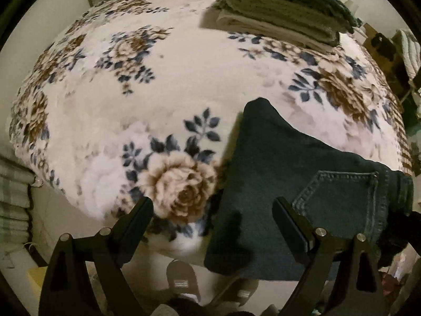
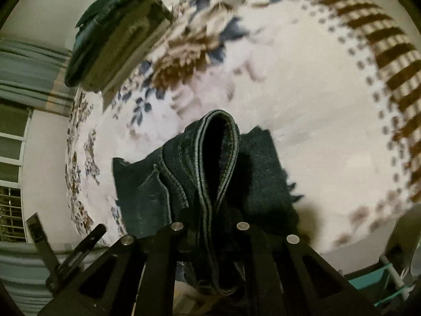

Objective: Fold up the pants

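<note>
Dark blue jeans (image 1: 284, 184) lie partly on a floral blanket (image 1: 171, 84) at the bed's near edge, back pocket up, one end hanging over the edge. My left gripper (image 1: 213, 210) is open and empty just above the near edge, its right finger (image 1: 289, 223) over the jeans. In the right wrist view my right gripper (image 2: 210, 210) is shut on the jeans' waistband (image 2: 215, 158), which loops up between the fingers, and the floral blanket (image 2: 302, 105) lies behind.
A stack of folded clothes (image 1: 284, 10) sits at the bed's far side and also shows in the right wrist view (image 2: 115, 36). Slippers (image 1: 184, 279) lie on the floor below the bed edge. Curtains (image 2: 23, 65) and a window are at left.
</note>
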